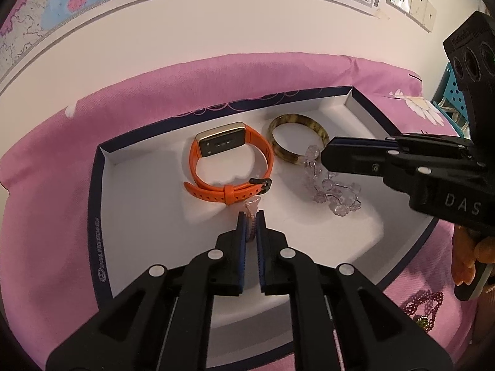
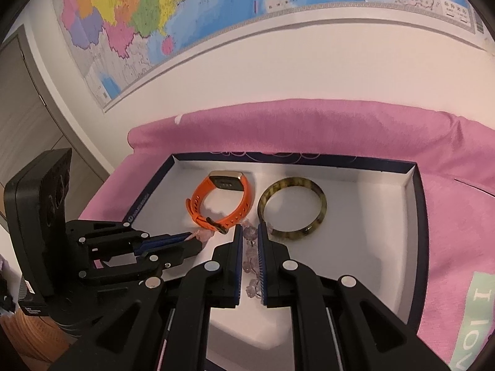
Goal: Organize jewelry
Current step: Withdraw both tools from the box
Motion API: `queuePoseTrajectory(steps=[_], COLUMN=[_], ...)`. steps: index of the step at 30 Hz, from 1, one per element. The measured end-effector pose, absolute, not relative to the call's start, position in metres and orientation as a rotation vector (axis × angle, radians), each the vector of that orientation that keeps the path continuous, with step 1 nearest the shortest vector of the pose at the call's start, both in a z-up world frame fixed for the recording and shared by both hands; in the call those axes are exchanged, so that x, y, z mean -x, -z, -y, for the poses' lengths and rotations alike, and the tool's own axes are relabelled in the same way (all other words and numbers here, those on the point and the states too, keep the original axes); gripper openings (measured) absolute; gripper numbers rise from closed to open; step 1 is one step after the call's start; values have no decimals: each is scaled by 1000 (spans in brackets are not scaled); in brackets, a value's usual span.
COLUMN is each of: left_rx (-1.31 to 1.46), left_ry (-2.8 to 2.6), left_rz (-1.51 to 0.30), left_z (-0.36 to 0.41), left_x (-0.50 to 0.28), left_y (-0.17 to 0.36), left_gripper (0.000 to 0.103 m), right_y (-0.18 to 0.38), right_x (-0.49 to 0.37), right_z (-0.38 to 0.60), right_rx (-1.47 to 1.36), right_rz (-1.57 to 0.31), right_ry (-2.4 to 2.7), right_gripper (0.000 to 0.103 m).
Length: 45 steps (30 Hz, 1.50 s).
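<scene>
Clear flower-bead bracelet [image 1: 332, 190] lies heaped on the white floor of the box lid [image 1: 102, 167], just right of the orange watch band [image 1: 230, 167] and touching the near edge of the tortoiseshell bangle [image 1: 297, 142]. Beads are translucent, faintly lilac, petal-shaped, strung loosely.

Watch band: matte orange rubber, buckled into a loop, gold-cased module facing up at the far side. Bangle: rigid glossy ring, mottled brown and yellow, lying flat to the right of the watch band. Box lid: shallow white tray with navy rim and printed scallops on the far wall, sitting on pink cloth [image 1: 46, 185].

Left gripper [image 1: 251, 216] sits just in front of the watch band's buckle, blue-padded jaws nearly closed, pinching a small pale pink beaded piece [image 1: 252, 208] that sticks out past the tips. It touches or nearly touches the strap; cannot tell which.

Right gripper [image 2: 248, 232] comes in from the right of the watch band, over the bead heap. From its own wrist view, jaws are narrowly parted with beads [image 2: 250, 233] showing in the gap between the pads; whether the pads actually press them I cannot tell.

A dark red beaded string [image 1: 423, 304] lies on the cloth outside the lid, well right of the watch band. Wall map [image 2: 185, 9] behind.
</scene>
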<state>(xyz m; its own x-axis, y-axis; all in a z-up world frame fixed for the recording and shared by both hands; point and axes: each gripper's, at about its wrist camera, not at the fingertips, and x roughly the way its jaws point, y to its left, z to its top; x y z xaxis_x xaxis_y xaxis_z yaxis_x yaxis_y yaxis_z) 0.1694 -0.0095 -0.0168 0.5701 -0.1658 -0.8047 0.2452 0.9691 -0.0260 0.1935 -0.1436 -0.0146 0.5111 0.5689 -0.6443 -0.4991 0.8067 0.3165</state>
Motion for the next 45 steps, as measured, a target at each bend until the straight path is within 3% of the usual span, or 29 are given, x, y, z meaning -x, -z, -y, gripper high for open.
queuePoseTrajectory(steps=[5, 8, 10, 18, 45], left_rx=[-91, -85, -89, -63, -85], left_ry=[243, 237, 229, 227, 264], left_rz=[-925, -901, -870, -758, -822], left_z=[10, 7, 6, -10, -31], left_x=[-168, -163, -156, -112, -6], left_y=[16, 10, 2, -30, 10], left_gripper=[11, 24, 29, 39, 42], right_y=[14, 8, 3, -12, 49], right_x=[-190, -183, -175, -124, -46], right_z=[147, 153, 159, 178, 208], right_rx=[-101, -111, -114, -55, 9], right_rz=[-801, -781, -762, -717, -862], right_ry=[-625, -624, -624, -682, -634], right_gripper=[14, 15, 22, 23, 23])
